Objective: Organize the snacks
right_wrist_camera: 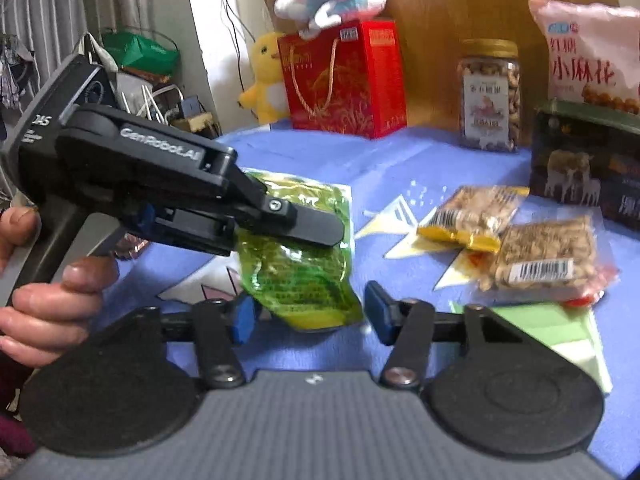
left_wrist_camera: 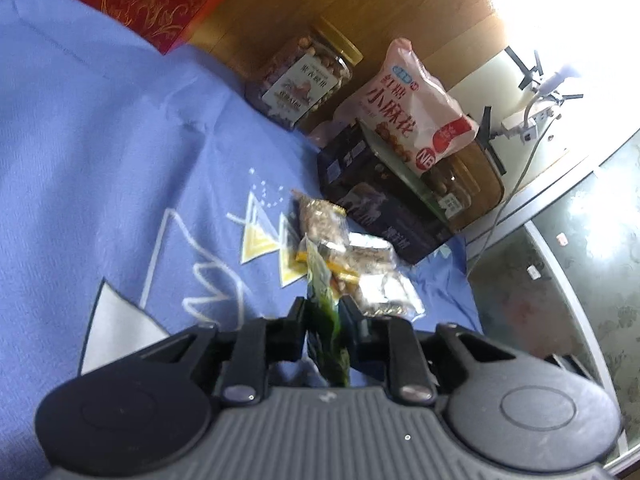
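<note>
A green snack packet [right_wrist_camera: 304, 276] hangs above the blue cloth [right_wrist_camera: 400, 160]. My left gripper [right_wrist_camera: 312, 228] comes in from the left in a person's hand and is shut on its upper part. In the left wrist view the same packet [left_wrist_camera: 326, 336] stands edge-on, pinched between the left gripper's [left_wrist_camera: 323, 312] black fingers. My right gripper [right_wrist_camera: 310, 316] is open; the packet's lower end sits between its blue pads [right_wrist_camera: 244, 318] without being pressed. Two clear nut-bar packets [right_wrist_camera: 468, 216] [right_wrist_camera: 544, 256] lie on the cloth to the right.
Along the back stand a red gift bag [right_wrist_camera: 344, 80], a nut jar [right_wrist_camera: 490, 96], and a dark box [right_wrist_camera: 584, 168] with a pink snack bag [right_wrist_camera: 588, 52] on it. A yellow plush [right_wrist_camera: 266, 76] sits at the back left. A pale green box [right_wrist_camera: 560, 332] lies near right.
</note>
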Motion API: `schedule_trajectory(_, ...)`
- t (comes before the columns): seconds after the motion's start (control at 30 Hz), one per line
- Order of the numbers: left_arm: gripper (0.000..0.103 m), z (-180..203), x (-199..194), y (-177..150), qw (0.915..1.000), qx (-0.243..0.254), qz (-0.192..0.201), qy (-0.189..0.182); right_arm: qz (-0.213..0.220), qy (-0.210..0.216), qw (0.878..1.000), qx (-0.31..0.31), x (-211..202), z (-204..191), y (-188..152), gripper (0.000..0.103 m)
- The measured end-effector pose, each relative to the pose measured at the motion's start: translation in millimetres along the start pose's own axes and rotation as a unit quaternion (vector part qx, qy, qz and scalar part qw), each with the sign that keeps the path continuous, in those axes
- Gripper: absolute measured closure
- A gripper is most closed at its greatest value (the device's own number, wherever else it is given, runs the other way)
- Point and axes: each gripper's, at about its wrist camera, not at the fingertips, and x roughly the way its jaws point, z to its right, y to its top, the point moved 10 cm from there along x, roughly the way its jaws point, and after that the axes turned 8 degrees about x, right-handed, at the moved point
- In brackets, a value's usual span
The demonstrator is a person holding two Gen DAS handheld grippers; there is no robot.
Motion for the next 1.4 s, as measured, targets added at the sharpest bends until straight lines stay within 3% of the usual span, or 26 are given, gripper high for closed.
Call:
schedule_trajectory(0.13, 0.085, 19.1, 7.0, 17.6, 0.9998, 0.015, 0.000, -0.008, 0.045, -0.023, 0.999, -0.004, -12.6, 8.5, 13.8, 0.050)
schedule_trajectory(0.4, 0.085, 89.7, 57.1, 60.1, 0.9947, 0.095, -0.010, -0.038, 0.116, -0.077, 0.990, 0.019, -41.7, 62.1, 55.8, 0.050)
schedule_trajectory(0.63, 0.085, 138.9, 114.7, 97.2, 0.9871, 0.134, -0.027, -0.083, 0.152, -0.144, 0.978, 0.012, -59.2, 118.3, 91.0, 0.050)
schedule_trajectory(0.8, 0.084, 163.3, 160.7, 121.8, 0.9813, 0.165, -0.031, -0.093, 0.163, -0.180, 0.970, 0.022, -58.2, 163.4, 112.2, 0.050)
schedule_trajectory(0.9, 0.084, 162.1, 192.7, 131.0, 0.9815, 0.167, -0.042, -0.082, 0.161, -0.203, 0.966, 0.022, -47.7, 188.5, 121.7, 0.050)
schedule_trajectory(0.97, 0.072, 155.6, 215.7, 133.2, 0.9817, 0.172, -0.053, -0.063, 0.166, -0.231, 0.958, 0.024, -45.1, 205.0, 125.5, 0.050)
schedule_trajectory(1.0, 0.058, 150.5, 228.1, 134.1, 0.9814, 0.178, -0.056, -0.043, 0.173, -0.241, 0.955, 0.029, -45.2, 212.2, 126.4, 0.049)
schedule_trajectory(1.03, 0.051, 145.0, 237.4, 135.2, 0.9806, 0.187, -0.057, -0.021, 0.178, -0.249, 0.951, 0.035, -46.2, 218.2, 125.8, 0.049)
schedule_trajectory(1.13, 0.050, 131.7, 251.0, 138.5, 0.9762, 0.209, -0.053, 0.024, 0.183, -0.256, 0.947, 0.061, -53.4, 229.3, 115.4, 0.046)
schedule_trajectory(1.3, 0.050, 123.5, 213.4, 151.1, 0.9778, 0.208, -0.020, 0.022, 0.192, -0.250, 0.947, 0.065, -70.7, 222.7, 110.3, 0.046)
schedule_trajectory(1.4, 0.047, 111.7, 173.5, 158.4, 0.9749, 0.218, 0.006, 0.045, 0.201, -0.232, 0.949, 0.077, -81.7, 212.0, 103.9, 0.046)
